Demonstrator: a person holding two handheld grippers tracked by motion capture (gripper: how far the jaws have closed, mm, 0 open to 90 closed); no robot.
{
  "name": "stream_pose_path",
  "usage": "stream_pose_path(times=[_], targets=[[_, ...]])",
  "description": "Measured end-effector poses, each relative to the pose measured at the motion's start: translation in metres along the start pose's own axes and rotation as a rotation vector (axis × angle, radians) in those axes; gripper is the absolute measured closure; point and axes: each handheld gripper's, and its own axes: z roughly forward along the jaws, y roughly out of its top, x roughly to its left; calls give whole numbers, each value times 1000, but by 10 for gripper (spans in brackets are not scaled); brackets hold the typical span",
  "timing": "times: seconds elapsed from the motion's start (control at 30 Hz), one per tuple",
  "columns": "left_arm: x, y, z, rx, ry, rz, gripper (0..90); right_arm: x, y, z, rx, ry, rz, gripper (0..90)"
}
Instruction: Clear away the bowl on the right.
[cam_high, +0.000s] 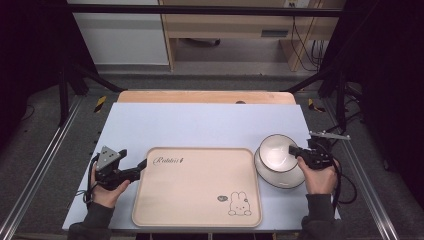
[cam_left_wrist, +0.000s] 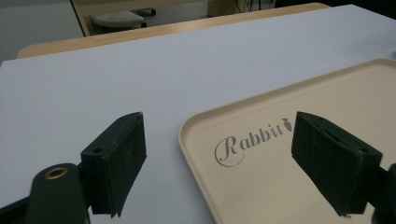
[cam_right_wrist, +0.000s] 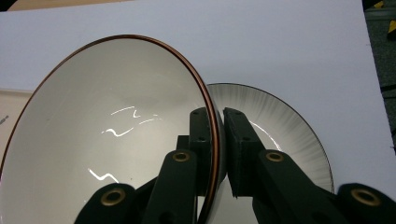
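Observation:
A beige tray (cam_high: 190, 192) with a rabbit drawing and the word "Rabbit" lies at the table's front centre. My left gripper (cam_high: 141, 165) is open, its jaws straddling the tray's near left corner (cam_left_wrist: 196, 128). A white bowl (cam_high: 276, 150) with a thin brown rim is tilted above a white plate (cam_high: 280, 179) with a dark rim, right of the tray. My right gripper (cam_high: 295, 151) is shut on the bowl's rim (cam_right_wrist: 212, 135), one jaw inside and one outside. The plate (cam_right_wrist: 289, 126) lies under and behind the bowl.
A pale blue mat (cam_high: 200, 125) covers the wooden table (cam_high: 205, 96). Black frame posts (cam_high: 64, 90) stand at both sides, and cables (cam_high: 305, 45) hang beyond the far edge. A person's hands hold both grippers from the front edge.

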Motion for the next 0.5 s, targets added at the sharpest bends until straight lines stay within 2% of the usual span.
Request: stream_pose_path(times=[0.37,0.5], targets=[[-1,0,0,0,1,4,176,14,4,-7,-23,48,-30,825],[-1,0,0,0,2,4,176,22,5,-5,-19,67,-62,824]])
